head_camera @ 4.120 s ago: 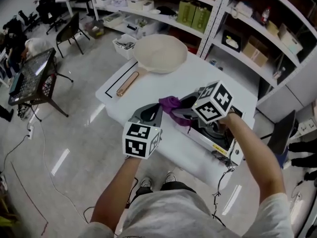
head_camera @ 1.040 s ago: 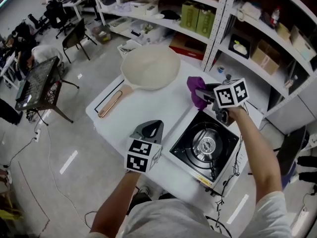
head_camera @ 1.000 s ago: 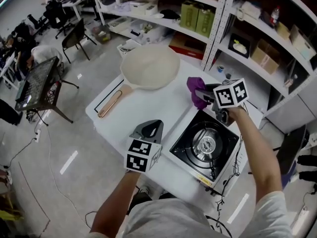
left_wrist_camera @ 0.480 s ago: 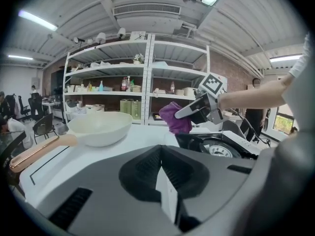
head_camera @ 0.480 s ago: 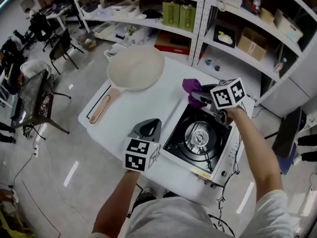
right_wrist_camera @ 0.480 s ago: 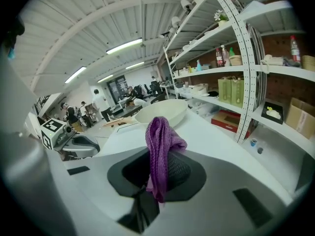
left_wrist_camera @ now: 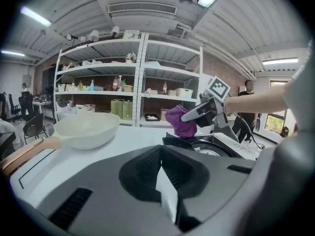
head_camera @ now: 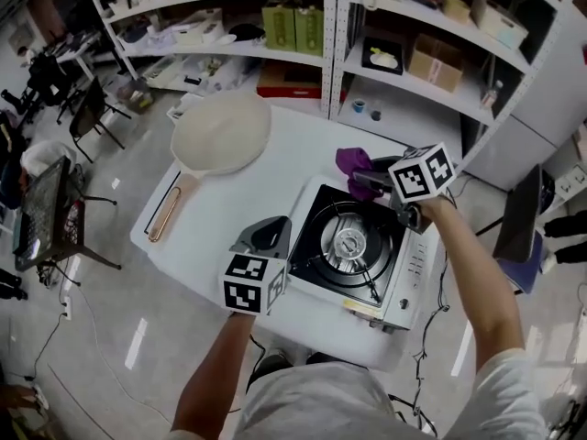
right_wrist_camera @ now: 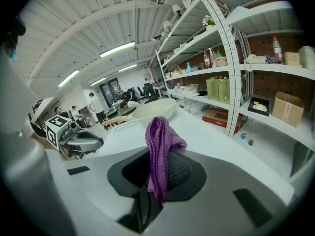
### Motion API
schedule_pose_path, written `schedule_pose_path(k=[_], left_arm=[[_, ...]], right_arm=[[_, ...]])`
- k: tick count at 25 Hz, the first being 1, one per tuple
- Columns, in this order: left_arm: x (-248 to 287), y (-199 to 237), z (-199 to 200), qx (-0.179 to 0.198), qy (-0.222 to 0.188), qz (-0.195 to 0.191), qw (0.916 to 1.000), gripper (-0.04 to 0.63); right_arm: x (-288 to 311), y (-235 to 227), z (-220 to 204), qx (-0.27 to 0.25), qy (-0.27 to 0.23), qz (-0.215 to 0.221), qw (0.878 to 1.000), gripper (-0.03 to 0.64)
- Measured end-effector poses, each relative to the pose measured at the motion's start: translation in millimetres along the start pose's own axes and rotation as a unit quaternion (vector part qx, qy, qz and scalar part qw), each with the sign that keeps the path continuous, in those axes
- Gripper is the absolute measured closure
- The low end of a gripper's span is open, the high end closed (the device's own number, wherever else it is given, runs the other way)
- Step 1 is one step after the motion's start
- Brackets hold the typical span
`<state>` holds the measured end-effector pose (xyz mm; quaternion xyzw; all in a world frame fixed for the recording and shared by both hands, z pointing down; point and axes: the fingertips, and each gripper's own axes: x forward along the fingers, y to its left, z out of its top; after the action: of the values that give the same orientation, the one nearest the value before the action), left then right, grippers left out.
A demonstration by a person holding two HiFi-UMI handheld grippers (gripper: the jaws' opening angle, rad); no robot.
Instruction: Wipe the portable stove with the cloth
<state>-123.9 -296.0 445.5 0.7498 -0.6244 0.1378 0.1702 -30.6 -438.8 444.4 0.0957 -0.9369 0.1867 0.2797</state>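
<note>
The left forearm (head_camera: 213, 370) reached forward and slightly right from the body, bare to the elbow, its hand hidden behind the marker cube (head_camera: 249, 282) of the left gripper (head_camera: 273, 227). That gripper pointed away from the person, held low and roughly level, and in the left gripper view its jaws stood together (left_wrist_camera: 166, 193). The right forearm (head_camera: 470, 266) stretched further out and was raised higher, angled inward toward the left. The right gripper (head_camera: 356, 180) pointed leftward across the body, its own cube (head_camera: 422, 173) facing up. In the right gripper view its jaws (right_wrist_camera: 151, 193) were clamped on a purple cloth (right_wrist_camera: 160, 141), which stood bunched above them.
</note>
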Motion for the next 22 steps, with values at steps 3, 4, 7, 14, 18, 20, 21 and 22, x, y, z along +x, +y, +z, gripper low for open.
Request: schedule_pose_path(k=[3,4,7,14,18,20,21,22], left_arm=[[3,-7,2,0.006,0.001,-0.009,0.9999,0.591],[4,-11,2,0.008,0.001,-0.013,0.9999,0.591],[8,-22,1,0.014,0.004,-0.026,0.9995,0.591],[14,-46,1,0.03,0.008,-0.054,0.9981,0.591],[17,-57,2,0.032,0.009,-0.066,0.9973,0.591],[18,-62,3,0.035,0.009,-0.072,0.9967,0.591],[18,-65,3,0.037,0.009,-0.075,0.9964,0.591],[18,-67,4,0.039,0.01,-0.078,0.9961,0.591]], right_arm=[[-14,-6,-11,0.006,-0.001,-0.01,1.0,0.554],[-19,-7,-14,0.007,-0.002,-0.013,1.0,0.554],[-34,-11,-22,0.008,-0.006,-0.026,1.0,0.554],[-67,-25,-47,0.03,-0.012,-0.059,0.998,0.554],[-85,-30,-59,0.04,-0.018,-0.073,0.996,0.554],[-94,-33,-64,0.047,-0.02,-0.08,0.995,0.554],[-98,-35,-67,0.05,-0.021,-0.086,0.995,0.554],[-103,-37,-70,0.053,-0.021,-0.092,0.994,0.554]])
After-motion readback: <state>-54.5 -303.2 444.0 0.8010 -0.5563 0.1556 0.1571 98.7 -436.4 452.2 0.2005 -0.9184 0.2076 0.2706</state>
